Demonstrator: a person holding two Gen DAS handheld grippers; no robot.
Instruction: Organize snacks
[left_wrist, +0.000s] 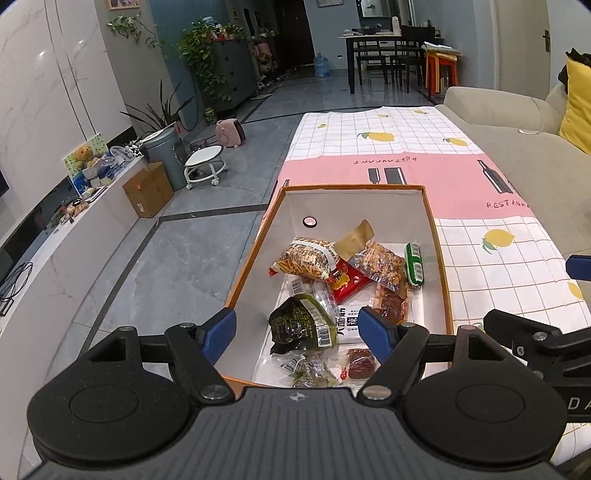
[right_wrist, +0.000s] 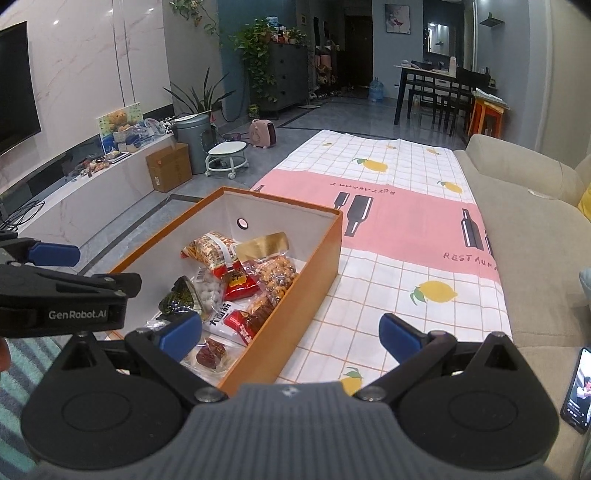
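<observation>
An orange cardboard box (left_wrist: 439, 258) with a white inside stands open on a lemon-print tablecloth (left_wrist: 480, 258), along the cloth's left edge and toward its near end. A beige sofa (right_wrist: 535, 229) runs along the cloth's right edge.

The snacks lie in a loose heap on the box floor. A clear bag of stick crackers (left_wrist: 306, 260) sits toward the far end, with a gold-topped bag of mixed nuts (left_wrist: 373, 258) beside it and a red packet (left_wrist: 349, 282) partly under both. A green wrapped roll (left_wrist: 414, 264) lies against the box's right wall. A dark green pouch (left_wrist: 301, 325) rests at the near end, with a white packet (left_wrist: 347, 326) beside it and a dark red sweet (left_wrist: 360, 363) near the front wall.

The left gripper (left_wrist: 297, 326) hovers over the near end of the box, its blue-padded tongs spread wide and holding nothing. The right gripper (right_wrist: 290, 334) hangs over the box's right wall, tongs also wide and empty. A phone (right_wrist: 580, 387) with a lit screen lies on the sofa.
</observation>
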